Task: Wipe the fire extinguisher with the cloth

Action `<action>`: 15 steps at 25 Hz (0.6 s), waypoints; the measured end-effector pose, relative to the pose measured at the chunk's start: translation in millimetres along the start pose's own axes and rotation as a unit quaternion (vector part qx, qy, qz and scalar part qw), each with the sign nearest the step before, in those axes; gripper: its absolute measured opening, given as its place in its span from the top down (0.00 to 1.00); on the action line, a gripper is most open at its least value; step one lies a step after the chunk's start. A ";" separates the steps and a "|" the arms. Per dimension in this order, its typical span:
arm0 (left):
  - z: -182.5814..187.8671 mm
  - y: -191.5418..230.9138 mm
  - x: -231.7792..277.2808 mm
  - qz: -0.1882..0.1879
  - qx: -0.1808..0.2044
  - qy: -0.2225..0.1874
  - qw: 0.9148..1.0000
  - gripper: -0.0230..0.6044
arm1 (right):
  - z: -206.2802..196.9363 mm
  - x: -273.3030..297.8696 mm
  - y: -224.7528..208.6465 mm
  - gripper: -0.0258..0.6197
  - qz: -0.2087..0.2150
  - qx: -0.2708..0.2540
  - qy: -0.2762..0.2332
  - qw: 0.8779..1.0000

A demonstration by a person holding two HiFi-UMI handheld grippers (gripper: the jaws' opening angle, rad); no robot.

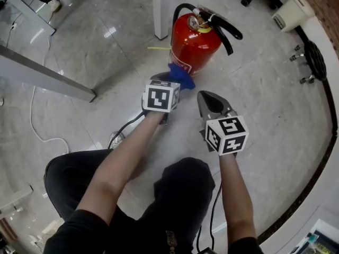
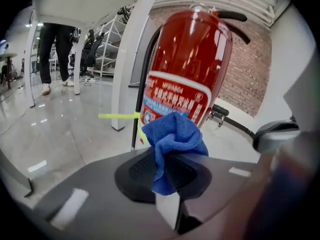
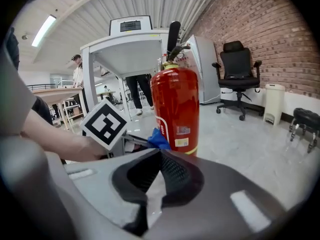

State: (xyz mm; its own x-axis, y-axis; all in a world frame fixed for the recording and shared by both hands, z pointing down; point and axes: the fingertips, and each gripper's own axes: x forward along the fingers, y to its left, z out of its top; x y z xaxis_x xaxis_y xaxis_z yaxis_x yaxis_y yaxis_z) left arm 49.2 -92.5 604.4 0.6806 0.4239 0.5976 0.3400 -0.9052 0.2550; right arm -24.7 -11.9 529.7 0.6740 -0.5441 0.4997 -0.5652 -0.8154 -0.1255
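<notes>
1. Glossy grey tile floor [image 1: 275, 115], brick wall [image 2: 250, 74] behind. The extinguisher [image 1: 195, 46] stands upright on the tiles, just in front of a white post [image 1: 160, 9].
2. Left gripper [image 2: 167, 166]: jaws clamped on the cloth [image 2: 175, 134]. The blue wad is pinched between them and a bunch sticks out past the tips. It sits at the lower edge of the label [image 2: 172, 101], on the near side of the cylinder. Can't tell if it is touching or just shy.
3. Right gripper [image 3: 159, 159]: jaws closed together with nothing in them. It is right of the cloth and apart from the cylinder.
4. My read: the step in hand is wiping the lower body. Lead with the protruding wad, not the jaw tips, since hard tips would likely scuff the paint or label.
5. Follow the curve. Sweep around the shell in overlapping bands and work up toward the neck. Roll the wrist so the wad stays flat on the surface.
6. Risk: the cylinder is freestanding on a slick floor, so a sideways push could slide or tip it. Go light on pressure. Brace the far side with the idle right gripper, or push toward the post.
7. The pinch on the cloth looks small, and a hard drag may pull it out.
8. Near the top, watch the lever [image 1: 228, 28], gauge [image 1: 194, 21] and hose [image 1: 177, 12]. The cloth could snag there, so dab rather than swipe.
</notes>
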 end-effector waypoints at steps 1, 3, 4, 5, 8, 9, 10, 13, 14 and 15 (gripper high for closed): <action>11.2 -2.2 -8.1 -0.002 0.003 -0.011 1.000 0.90 | 6.0 1.0 2.9 0.96 0.006 -0.003 -0.003 1.000; 33.1 -8.3 -24.6 -0.007 0.012 -0.034 0.999 0.90 | 15.9 4.5 9.6 0.96 0.017 -0.009 -0.008 1.000; 43.2 -11.6 -32.8 -0.011 0.017 -0.044 0.999 0.90 | 20.2 6.8 13.0 0.96 0.021 -0.011 -0.012 1.000; 52.6 -15.0 -40.7 -0.016 0.022 -0.052 0.998 0.90 | 24.8 8.9 16.2 0.96 0.023 -0.014 -0.016 0.999; 78.1 -27.6 -62.7 -0.049 0.038 -0.077 0.995 0.90 | 44.0 13.4 21.7 0.93 0.019 -0.014 -0.042 0.999; 85.5 -33.0 -69.2 -0.065 0.048 -0.085 0.993 0.90 | 53.2 13.8 22.4 0.91 0.018 -0.008 -0.055 0.998; 92.0 -38.9 -75.1 -0.082 0.060 -0.093 0.990 0.90 | 63.5 13.4 22.7 0.86 0.021 0.006 -0.071 0.997; 106.9 -50.6 -88.6 -0.119 0.090 -0.112 0.983 0.89 | 91.7 9.0 22.9 0.74 0.049 0.070 -0.118 0.989; 111.0 -51.1 -91.7 -0.123 0.093 -0.116 0.981 0.89 | 97.3 8.1 23.3 0.73 0.059 0.084 -0.127 0.987; 114.5 -51.0 -94.1 -0.126 0.097 -0.118 0.980 0.89 | 101.0 7.6 23.8 0.73 0.067 0.093 -0.132 0.985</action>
State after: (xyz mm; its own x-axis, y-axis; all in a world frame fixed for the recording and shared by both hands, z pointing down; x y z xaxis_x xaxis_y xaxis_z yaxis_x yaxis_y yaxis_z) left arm 42.1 -82.8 448.2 0.6828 0.6483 0.3368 0.6172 -0.7586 0.2090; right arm 15.0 -55.4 443.9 0.7132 -0.6618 0.2307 -0.5769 -0.7413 -0.3430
